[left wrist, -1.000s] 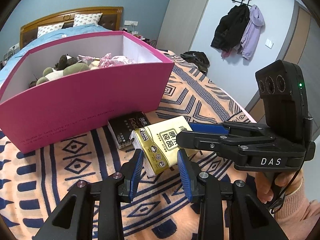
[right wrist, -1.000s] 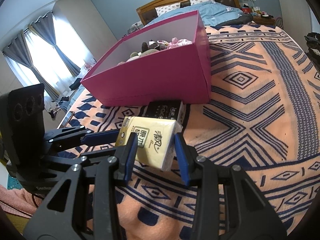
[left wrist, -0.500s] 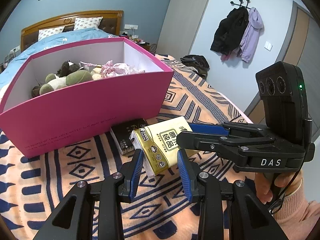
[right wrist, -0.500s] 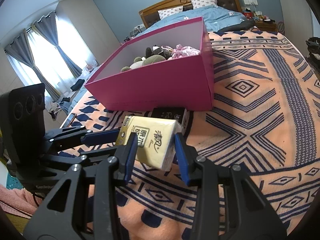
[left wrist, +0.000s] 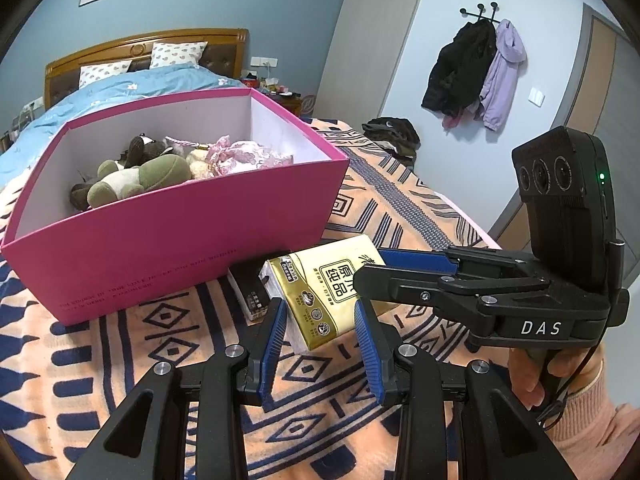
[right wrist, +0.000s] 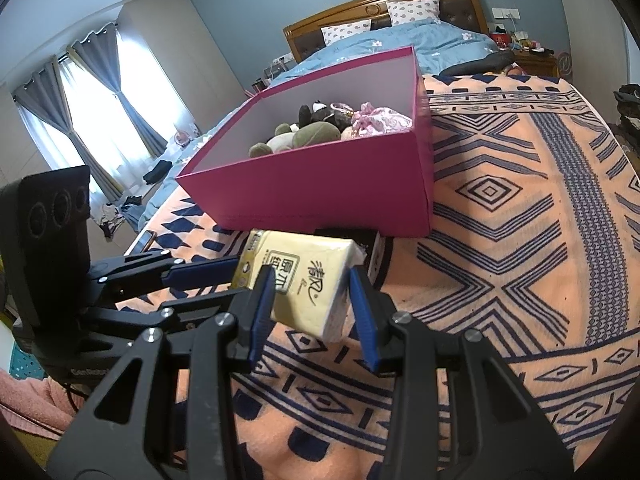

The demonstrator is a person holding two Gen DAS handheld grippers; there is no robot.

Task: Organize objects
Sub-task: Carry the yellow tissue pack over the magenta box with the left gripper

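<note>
Item: yellow plastic-wrapped tissue pack [left wrist: 328, 286], held clear of the patterned orange-and-navy bed blanket [left wrist: 120, 340], just in front of the open magenta cardboard box [left wrist: 180, 236]. Right gripper [right wrist: 312, 300] fingers clamped across its width. Left gripper [left wrist: 320, 328] fingers straddle one end, contact uncertain. Long axis runs roughly between the two grippers, level, slightly tilted. Step, by judgement: carrying to box. Next: lift above the rim, place beside the plush toys [left wrist: 136, 178]. Black carton [left wrist: 250, 284] lies underneath.

Even, soft daylight fills both views. The curtained window [right wrist: 100, 120] at the right wrist view's left is blown out white. Shadows are faint. Fisheye curvature bends edges; black vignette fills corners. Focus is sharp throughout.
</note>
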